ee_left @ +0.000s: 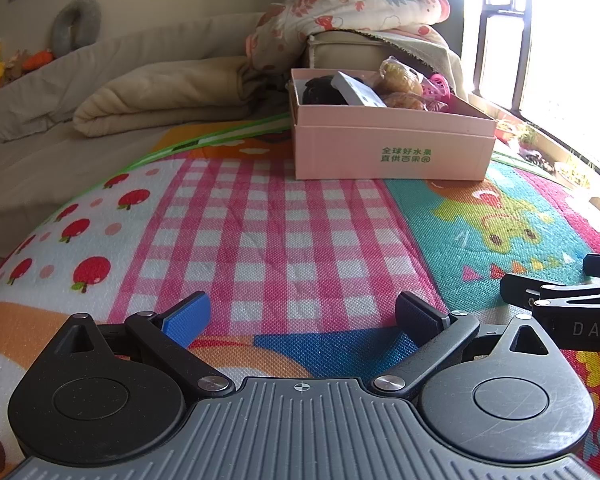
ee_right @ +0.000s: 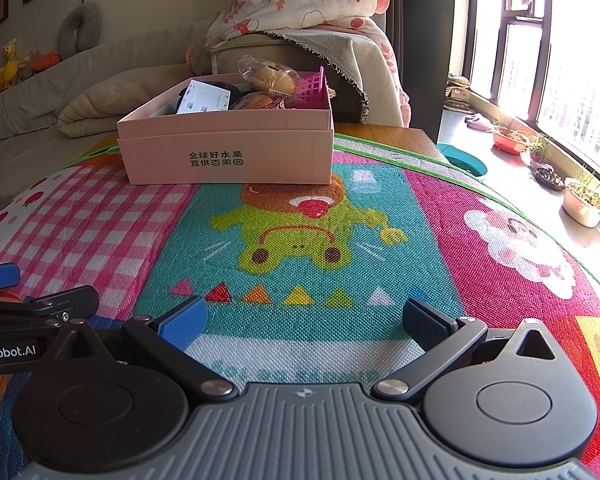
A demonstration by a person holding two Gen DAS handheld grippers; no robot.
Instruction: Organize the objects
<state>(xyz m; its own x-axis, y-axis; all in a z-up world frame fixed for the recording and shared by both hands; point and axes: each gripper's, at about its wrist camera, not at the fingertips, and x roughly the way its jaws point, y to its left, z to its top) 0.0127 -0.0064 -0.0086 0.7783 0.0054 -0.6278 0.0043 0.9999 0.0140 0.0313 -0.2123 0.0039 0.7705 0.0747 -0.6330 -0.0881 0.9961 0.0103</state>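
A pale pink rectangular cardboard box (ee_right: pixel 226 156), printed with green characters on its front wall, was noted standing on a woven play mat (ee_right: pixel 300 280) of coarse mesh texture. The mat was patterned in pink-and-white gingham, red apples on white, and a teal panel bearing a cartoon frog.

Inside the box were recorded: a white flat rectangular item (ee_right: pixel 202 98) leaning against a dark, soft-looking object (ee_left: pixel 320 90); two clear crinkled plastic packets of golden-brown buns (ee_right: pixel 266 76); and a bright pink plastic lattice basket (ee_right: pixel 312 86) at the right end. All were heaped above the rim.

The left gripper (ee_left: pixel 302 322) was seen spread wide, nothing held between its blue ribbed pads (ee_left: pixel 186 320), low over the gingham. The box stood well ahead of it, to the right of its centre line.

The right gripper (ee_right: pixel 304 324) was likewise spread wide and empty, over the teal frog panel. The box stood well ahead, to the left of its centre line. Each gripper was seen at the edge of the other's view, just beside it.

Behind the box, a folded beige quilted blanket (ee_left: pixel 160 96) and a floral cream-and-red padded quilt (ee_right: pixel 300 0) draped over a cushioned seat were noted.
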